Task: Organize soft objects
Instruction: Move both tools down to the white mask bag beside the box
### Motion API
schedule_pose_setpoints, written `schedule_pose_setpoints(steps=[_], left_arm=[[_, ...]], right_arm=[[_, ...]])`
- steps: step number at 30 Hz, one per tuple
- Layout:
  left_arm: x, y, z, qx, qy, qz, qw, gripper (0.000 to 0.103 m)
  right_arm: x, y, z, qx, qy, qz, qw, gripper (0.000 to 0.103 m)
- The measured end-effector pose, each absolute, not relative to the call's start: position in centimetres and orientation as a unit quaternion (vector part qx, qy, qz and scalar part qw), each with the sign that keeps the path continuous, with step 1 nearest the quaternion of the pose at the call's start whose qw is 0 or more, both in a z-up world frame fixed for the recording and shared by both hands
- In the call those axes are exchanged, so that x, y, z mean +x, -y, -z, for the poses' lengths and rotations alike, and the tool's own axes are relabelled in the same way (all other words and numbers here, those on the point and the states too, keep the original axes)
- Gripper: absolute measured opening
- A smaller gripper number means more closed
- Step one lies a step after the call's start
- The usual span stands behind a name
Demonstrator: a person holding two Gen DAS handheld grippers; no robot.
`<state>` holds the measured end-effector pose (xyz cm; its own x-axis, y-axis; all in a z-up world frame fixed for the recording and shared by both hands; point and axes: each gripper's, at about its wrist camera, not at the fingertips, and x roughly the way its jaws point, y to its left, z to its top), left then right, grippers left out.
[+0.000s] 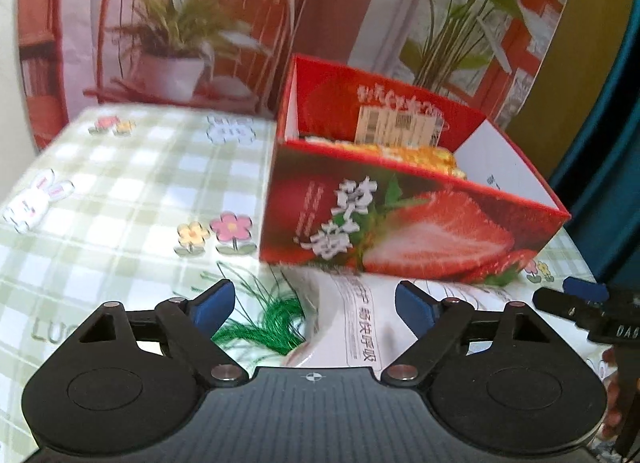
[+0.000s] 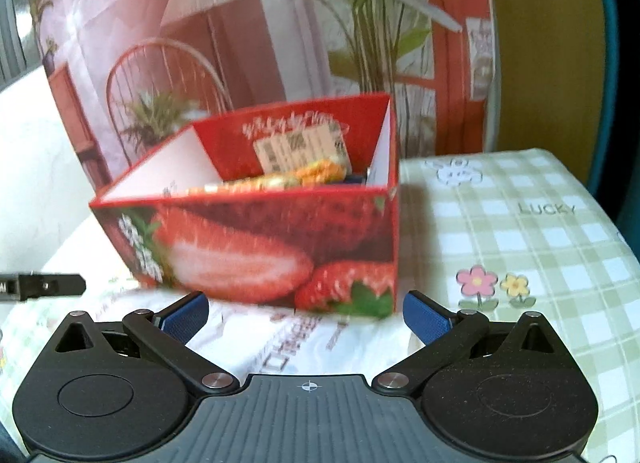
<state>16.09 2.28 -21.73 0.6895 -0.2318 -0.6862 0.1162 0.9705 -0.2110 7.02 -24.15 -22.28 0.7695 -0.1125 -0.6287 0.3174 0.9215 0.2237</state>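
Between the blue pads of the left gripper (image 1: 314, 305) a white printed soft pack (image 1: 344, 327) with a green grass motif is seen lying flat on the checked tablecloth (image 1: 120, 183); the jaws are spread wide and no pad is seen pressing on it. Jaws of the right gripper (image 2: 306, 317) are likewise held wide apart over the same pack (image 2: 288, 339), with nothing pinched. Contact between pads and pack cannot be confirmed in either view. Just behind the pack a red strawberry-printed box (image 1: 400, 223) is noted, open at the top, with orange-yellow packets (image 1: 420, 155) inside it. A barcode label (image 1: 396, 125) is fixed on its inner back wall. Box contents are largely hidden by the front wall, and a dark blue item at the box's right inner corner in the right wrist view cannot be identified. Print on the pack is blurred and partly covered by the gripper bodies. Both frames are softened by motion blur.
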Motion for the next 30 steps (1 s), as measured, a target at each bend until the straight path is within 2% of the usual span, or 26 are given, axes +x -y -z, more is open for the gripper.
schedule_pose_setpoints(steps=[21, 30], left_arm=[[22.6, -0.9, 26.0, -0.111, -0.471, 0.173, 0.858, 0.085], [22.8, -0.3, 25.8, -0.105, -0.468, 0.182, 0.858, 0.071]], right_arm=[[10.0, 26.6, 25.9, 0.227, -0.417, 0.078, 0.877, 0.103], [11.1, 26.7, 26.2, 0.253, -0.423, 0.049, 0.869, 0.102]])
